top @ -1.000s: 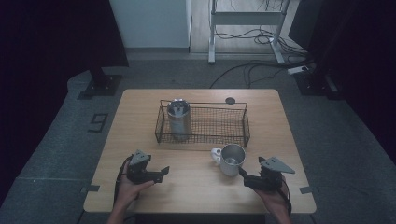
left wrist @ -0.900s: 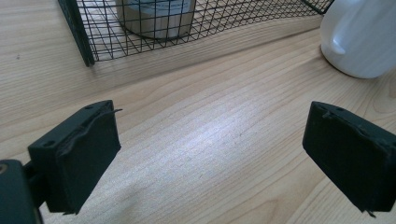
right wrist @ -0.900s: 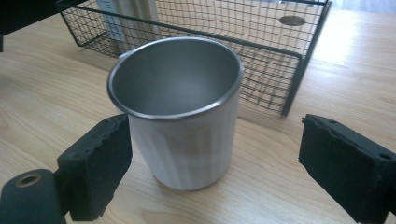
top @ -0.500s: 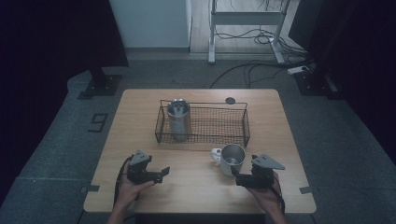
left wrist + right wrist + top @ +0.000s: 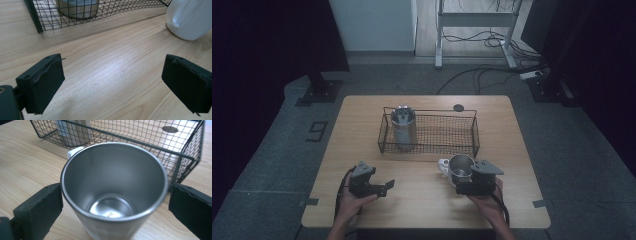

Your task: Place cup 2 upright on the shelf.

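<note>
A wooden desk (image 5: 362,130) carries a wire basket (image 5: 462,131) – a steel cup (image 5: 460,165) stands just before it, between the right claw's (image 5: 460,190) spread jaws, untouched; the left claw (image 5: 387,187) gapes too.

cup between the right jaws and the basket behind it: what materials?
Cup: looks like brushed stainless steel, with a dull grey sheen and a reflective base inside. Basket: thin dark wire mesh on a thicker wire frame, probably black-coated metal. Right gripper is open around the cup, jaws either side.
</note>
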A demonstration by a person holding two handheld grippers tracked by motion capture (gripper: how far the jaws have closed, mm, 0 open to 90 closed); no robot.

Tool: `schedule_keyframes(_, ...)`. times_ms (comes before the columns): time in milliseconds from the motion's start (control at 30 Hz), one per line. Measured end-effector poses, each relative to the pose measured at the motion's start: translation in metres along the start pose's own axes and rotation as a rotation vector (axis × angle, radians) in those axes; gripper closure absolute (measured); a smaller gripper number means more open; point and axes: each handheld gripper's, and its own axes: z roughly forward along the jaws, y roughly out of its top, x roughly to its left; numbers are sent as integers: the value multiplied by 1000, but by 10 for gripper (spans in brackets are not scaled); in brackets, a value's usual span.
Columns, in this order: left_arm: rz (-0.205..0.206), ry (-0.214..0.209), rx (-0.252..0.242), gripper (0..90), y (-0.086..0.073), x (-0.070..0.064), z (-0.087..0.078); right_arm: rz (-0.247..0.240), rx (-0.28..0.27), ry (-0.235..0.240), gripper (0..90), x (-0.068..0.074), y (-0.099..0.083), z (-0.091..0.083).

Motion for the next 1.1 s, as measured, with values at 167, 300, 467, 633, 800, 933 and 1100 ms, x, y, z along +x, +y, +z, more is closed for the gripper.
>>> schedule_keyframes(167,1,-1,4,43,0,-1,1,6,2,-1,0,1,4,11)
schedule_keyframes(300,2,-3,3,44,0,-1,1,4,16,-3,0,4,5,22)
schedule_keyframes(467,2,-1,0,45,0,-1,0,-13,23,-18,33,6,2,29)
schedule_keyframes(633,7,0,7,46,-1,-1,2,-28,11,-29,66,5,0,29)
schedule_keyframes(800,20,-4,19,46,-2,-4,5,-36,13,-17,68,4,-1,28)
schedule_keyframes(933,18,-3,19,47,-1,-5,5,-38,12,-12,69,2,-1,27)
schedule_keyframes(1100,18,-2,19,47,-2,-5,5,-22,6,-17,69,-1,-3,24)
